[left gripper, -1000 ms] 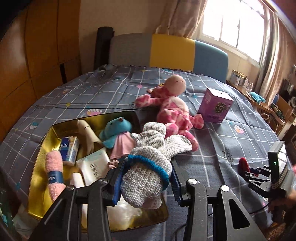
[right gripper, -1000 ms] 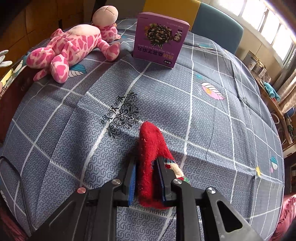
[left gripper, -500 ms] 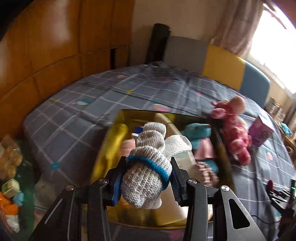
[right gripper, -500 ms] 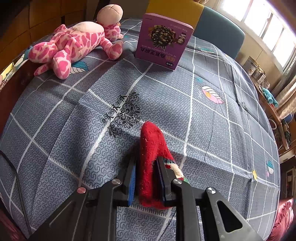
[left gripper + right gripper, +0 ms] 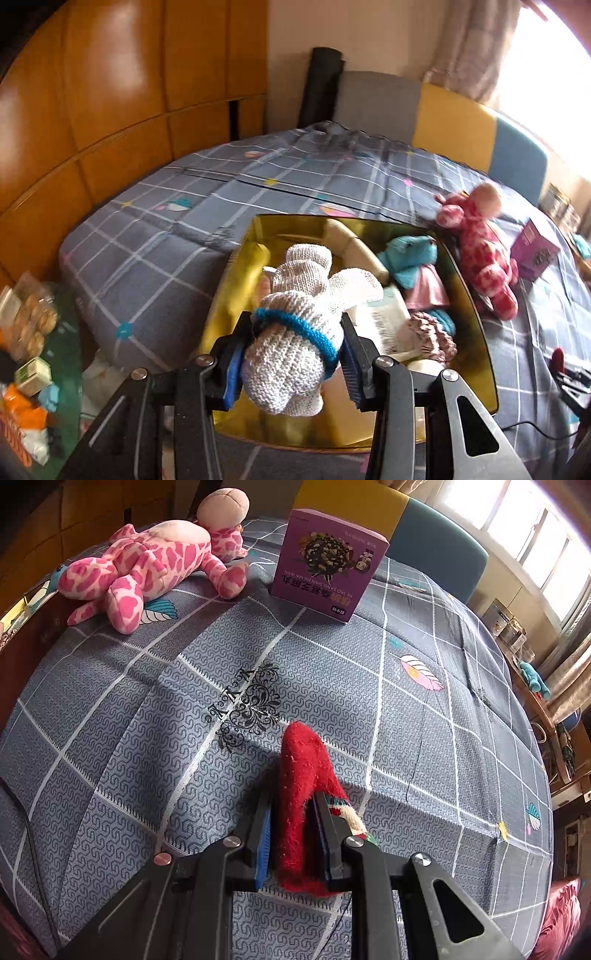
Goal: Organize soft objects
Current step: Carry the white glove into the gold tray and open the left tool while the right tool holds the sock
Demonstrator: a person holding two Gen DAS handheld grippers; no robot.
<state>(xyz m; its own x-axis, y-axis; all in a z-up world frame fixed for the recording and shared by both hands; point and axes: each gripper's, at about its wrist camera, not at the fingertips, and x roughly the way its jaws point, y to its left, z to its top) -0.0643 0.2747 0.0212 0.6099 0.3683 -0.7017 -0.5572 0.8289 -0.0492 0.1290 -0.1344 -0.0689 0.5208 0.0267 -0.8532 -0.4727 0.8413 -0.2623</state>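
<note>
**Two knitted pieces held, one above the gold box**

We see the left gripper (image 5: 293, 354) closed on a grey knitted glove with a blue cuff band (image 5: 295, 325); both blue pads press its sides. The glove hangs over the gold box (image 5: 469, 306), near the front part of it. Inside the box we can see a turquoise plush toy in a pink skirt (image 5: 413, 258), a beige roll (image 5: 351, 243), a white packet with print (image 5: 384, 321) and a pink frilly piece (image 5: 432, 336).

The right gripper (image 5: 293, 838) is clamped on a red fuzzy sock (image 5: 301, 775), with a patterned cuff showing at its right side. The toe of the sock points up from the jaws, above the bedcover.

The surface is a bed with a grey checked bedcover (image 5: 369, 709), printed with white lines, small feathers and a black ornament with letters. The box sits on it. Just beside the right wall of the box lies a pink spotted giraffe plush (image 5: 147, 572), and near it stands a purple carton (image 5: 325, 565), upside down in the right view.

Behind the bed we see a headboard in grey, yellow and blue (image 5: 454, 122). To the left are orange wooden wall panels (image 5: 110, 92), to the right a bright window with curtains (image 5: 546, 74). On the floor at the left of the bed lie some packets and small boxes (image 5: 26, 354), blurred.
</note>
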